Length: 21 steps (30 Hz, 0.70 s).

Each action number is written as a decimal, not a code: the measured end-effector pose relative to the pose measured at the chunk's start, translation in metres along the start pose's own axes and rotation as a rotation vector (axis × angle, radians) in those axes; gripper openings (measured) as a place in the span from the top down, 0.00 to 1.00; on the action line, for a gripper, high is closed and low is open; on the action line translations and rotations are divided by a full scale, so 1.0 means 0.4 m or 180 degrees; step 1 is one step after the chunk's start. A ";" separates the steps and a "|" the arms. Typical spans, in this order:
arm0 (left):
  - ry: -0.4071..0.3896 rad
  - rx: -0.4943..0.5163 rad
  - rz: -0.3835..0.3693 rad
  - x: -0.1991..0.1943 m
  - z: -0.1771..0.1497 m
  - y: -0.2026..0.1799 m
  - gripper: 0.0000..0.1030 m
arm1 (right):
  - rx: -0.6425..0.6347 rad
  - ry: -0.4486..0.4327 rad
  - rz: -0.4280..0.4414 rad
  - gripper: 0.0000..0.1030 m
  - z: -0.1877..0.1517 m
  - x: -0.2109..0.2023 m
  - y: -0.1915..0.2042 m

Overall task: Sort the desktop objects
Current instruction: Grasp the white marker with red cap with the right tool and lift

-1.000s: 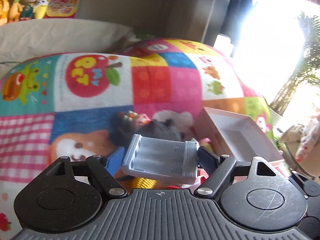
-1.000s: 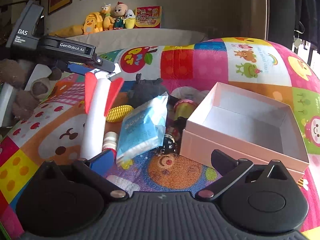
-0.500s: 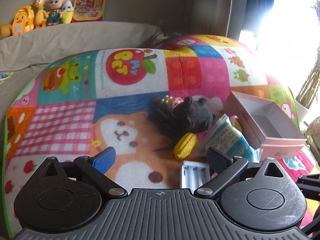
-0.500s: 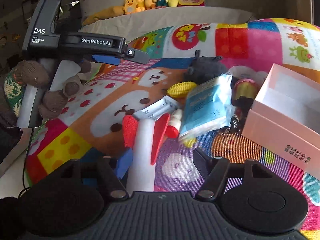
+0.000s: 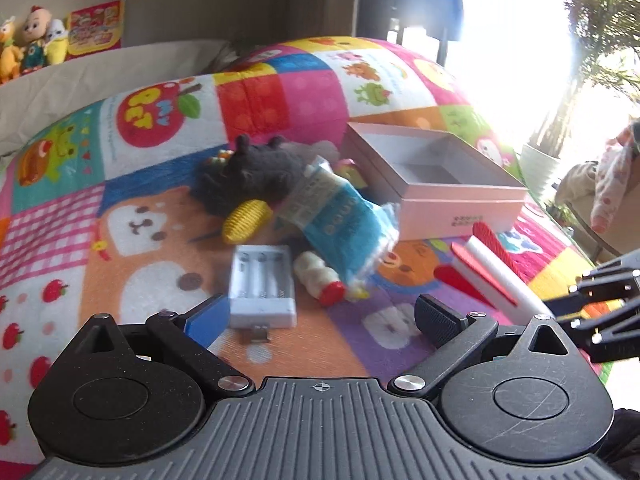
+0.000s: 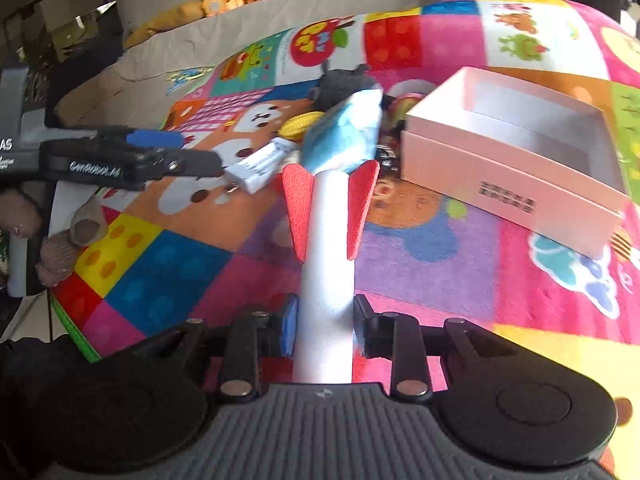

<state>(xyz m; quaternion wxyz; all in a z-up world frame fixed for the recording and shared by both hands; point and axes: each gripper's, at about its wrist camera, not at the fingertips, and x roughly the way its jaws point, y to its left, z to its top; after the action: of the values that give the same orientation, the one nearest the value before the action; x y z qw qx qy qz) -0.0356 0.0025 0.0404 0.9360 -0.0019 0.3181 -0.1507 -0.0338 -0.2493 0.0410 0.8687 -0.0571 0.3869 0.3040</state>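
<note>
The right tongs (image 6: 323, 330) are clamped tight on the white body of the foam rocket (image 6: 326, 248), pads pressing both sides, red fins fanned out ahead of the grip. In the left wrist view the same rocket (image 5: 490, 270) slants across the play mat (image 5: 360, 344) toward its right edge, just in front of the pink box (image 5: 460, 208).

The left tongs (image 5: 320, 316) stand wide apart and hold nothing. The white battery holder (image 5: 262, 286) lies flat on the mat just ahead of them, close beside the blue left pad; whether the pad touches it, I cannot tell. From the right wrist view, the left tongs (image 6: 192, 152) sit by the mat's left edge with the battery holder (image 6: 260, 166) at their tips, a gloved hand (image 6: 60, 232) below them.

Now the pile in the middle of the mat: a small white bottle (image 5: 318, 276) with a red cap lies just right of the battery holder, a blue packet (image 5: 340, 220) over it, a yellow corn toy (image 5: 246, 220) beside a dark plush toy (image 5: 256, 172). The pink box sits open and empty toward the mat's right side, its lid nested underneath. Plush dolls (image 5: 30, 46) line the ledge beyond the mat's far edge.
</note>
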 end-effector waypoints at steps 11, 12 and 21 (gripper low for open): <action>0.0350 0.0065 -0.0281 0.127 -0.018 0.001 0.01 | 0.0574 -0.0468 -0.0796 0.54 -0.057 -0.032 -0.117; 0.0351 0.0056 -0.0222 0.139 -0.006 0.009 0.01 | 0.0622 -0.0481 -0.0792 0.54 -0.057 -0.027 -0.122; 0.0184 0.0328 -0.0447 0.191 0.055 0.011 0.01 | 0.0546 -0.0508 -0.0925 0.43 -0.074 -0.004 -0.111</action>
<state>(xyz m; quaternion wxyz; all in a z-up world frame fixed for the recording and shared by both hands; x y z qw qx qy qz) 0.0362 -0.0170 0.0123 0.9124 0.0283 0.3359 -0.2321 -0.0282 -0.2958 0.0154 0.9331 -0.0137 0.3290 0.1448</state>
